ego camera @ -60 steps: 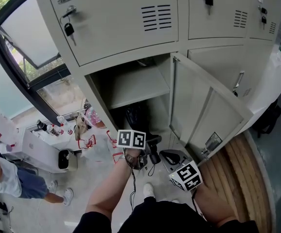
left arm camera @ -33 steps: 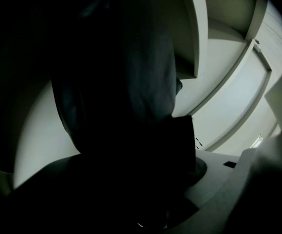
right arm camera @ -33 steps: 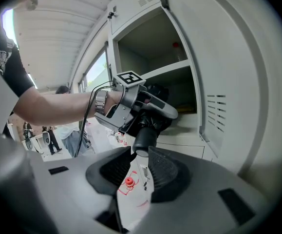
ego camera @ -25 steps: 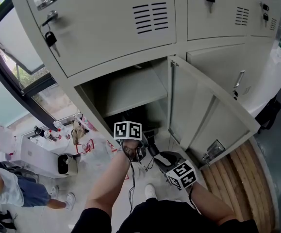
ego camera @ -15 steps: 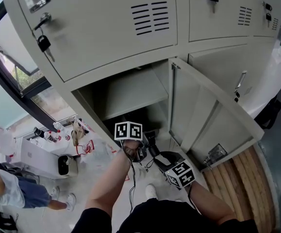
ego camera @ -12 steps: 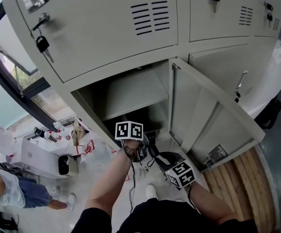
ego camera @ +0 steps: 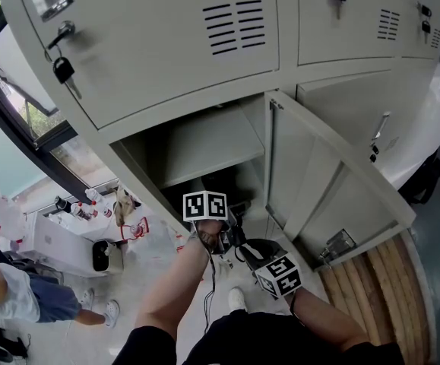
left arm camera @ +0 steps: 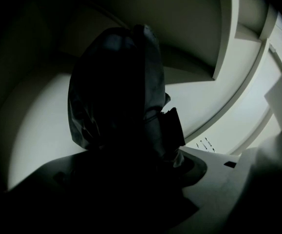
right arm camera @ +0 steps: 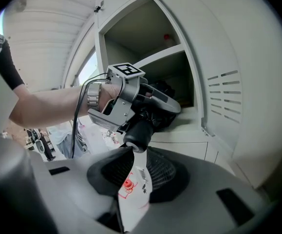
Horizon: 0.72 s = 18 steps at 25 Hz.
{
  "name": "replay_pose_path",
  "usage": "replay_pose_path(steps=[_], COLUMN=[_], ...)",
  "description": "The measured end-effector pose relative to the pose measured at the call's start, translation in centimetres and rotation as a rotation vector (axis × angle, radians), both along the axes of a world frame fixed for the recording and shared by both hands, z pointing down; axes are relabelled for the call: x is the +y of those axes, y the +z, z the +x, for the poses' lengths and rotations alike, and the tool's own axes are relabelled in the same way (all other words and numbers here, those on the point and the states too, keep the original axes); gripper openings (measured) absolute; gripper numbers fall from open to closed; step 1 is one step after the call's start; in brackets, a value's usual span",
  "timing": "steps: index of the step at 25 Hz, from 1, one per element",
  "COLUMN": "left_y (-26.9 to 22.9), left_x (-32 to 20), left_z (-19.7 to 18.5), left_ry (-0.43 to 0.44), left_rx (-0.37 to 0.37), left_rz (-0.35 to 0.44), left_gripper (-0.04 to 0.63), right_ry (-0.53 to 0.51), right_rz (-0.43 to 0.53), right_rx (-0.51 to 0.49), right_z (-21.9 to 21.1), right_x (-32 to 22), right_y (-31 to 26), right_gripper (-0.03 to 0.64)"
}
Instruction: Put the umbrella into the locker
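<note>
A bank of beige lockers (ego camera: 182, 44) fills the head view. One lower compartment (ego camera: 204, 139) stands open, its door (ego camera: 318, 181) swung out to the right and a shelf (ego camera: 212, 131) across its upper part.

The black folded umbrella (left arm camera: 116, 91) is partly inside this compartment, below the shelf. Its canopy end reaches into the dark interior and its round handle (right arm camera: 140, 133) sticks out towards the person.

The left gripper (right arm camera: 153, 101) has its fingers pinching the umbrella along the bundled canopy. In the left gripper view the dark fabric fills the space between them.

The right gripper (right arm camera: 138, 167) sits just below and in front of the handle's end. Its mesh-padded fingers (right arm camera: 111, 172) are partly spread and have just been closing. A white tag (right arm camera: 133, 189) with red print hangs from the handle between them, and the pads do not plainly press on it.
</note>
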<state>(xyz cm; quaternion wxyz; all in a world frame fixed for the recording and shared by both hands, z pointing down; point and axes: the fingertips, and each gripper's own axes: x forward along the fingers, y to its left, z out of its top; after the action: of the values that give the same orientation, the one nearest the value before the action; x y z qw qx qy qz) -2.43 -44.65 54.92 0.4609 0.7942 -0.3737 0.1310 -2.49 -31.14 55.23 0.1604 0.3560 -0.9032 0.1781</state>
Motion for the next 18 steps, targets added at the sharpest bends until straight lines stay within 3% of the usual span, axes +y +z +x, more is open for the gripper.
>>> replay_pose_path(steps=[7, 15, 18], left_y=[-0.2, -0.1, -0.2], left_x=[-0.3, 0.2, 0.2], left_z=[-0.6, -1.0, -1.4], left_ry=[-0.076, -0.063, -0.094], left_rx=[0.022, -0.031, 0.003], left_rz=[0.013, 0.039, 0.033], left_gripper=[0.299, 0.314, 0.318], right_ry=[0.011, 0.012, 0.025], right_rz=[0.037, 0.051, 0.067], right_rx=[-0.016, -0.017, -0.025], right_z=[0.2, -0.1, 0.1], right_x=[-0.3, 0.0, -0.1], right_y=[-1.0, -1.4, -1.9], right_gripper=[0.141, 0.144, 0.143])
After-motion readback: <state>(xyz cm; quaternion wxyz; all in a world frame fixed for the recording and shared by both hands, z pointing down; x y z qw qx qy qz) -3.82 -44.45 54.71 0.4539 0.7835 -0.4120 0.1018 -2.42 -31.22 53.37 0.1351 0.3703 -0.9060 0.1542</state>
